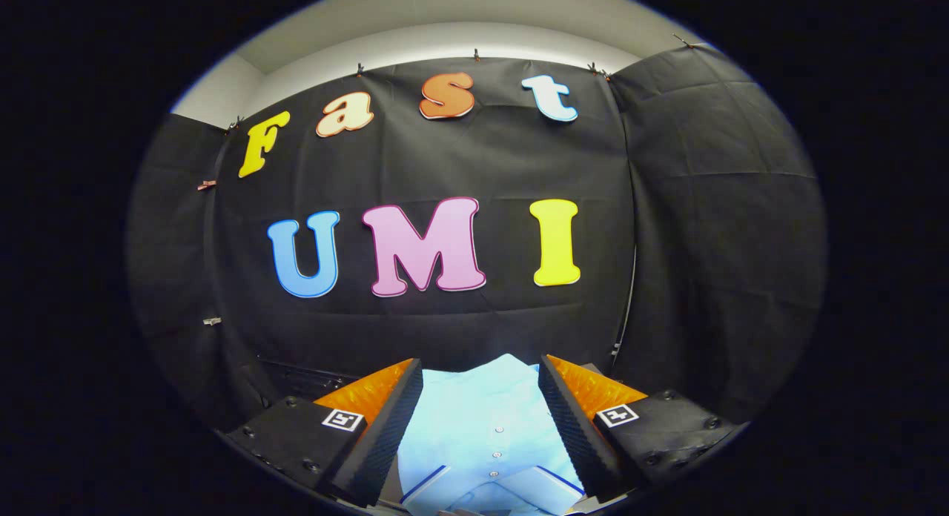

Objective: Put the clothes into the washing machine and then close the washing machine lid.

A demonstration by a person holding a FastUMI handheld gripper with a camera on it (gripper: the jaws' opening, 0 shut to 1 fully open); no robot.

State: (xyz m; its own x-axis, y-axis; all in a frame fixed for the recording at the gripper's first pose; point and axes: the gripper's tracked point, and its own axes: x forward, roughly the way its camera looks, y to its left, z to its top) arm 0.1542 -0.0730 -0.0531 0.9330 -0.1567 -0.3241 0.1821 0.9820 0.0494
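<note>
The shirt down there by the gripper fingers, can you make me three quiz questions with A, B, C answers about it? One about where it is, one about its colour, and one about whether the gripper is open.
1. Where does the shirt lie?
A. Between the two fingers, below them
B. Hung on the black cloth wall
C. Draped over one finger

2. What colour is the shirt?
A. Red
B. Light blue
C. Green

3. How does the gripper stand?
A. Shut on the shirt
B. Shut on nothing
C. Open, fingers apart

Answers:
1. A, since the shirt shows in the gap between the fingers.
2. B, since its cloth is pale blue, with small buttons and darker blue trim at the collar.
3. C, since a wide gap parts the fingers and neither clearly presses on the cloth.
</note>
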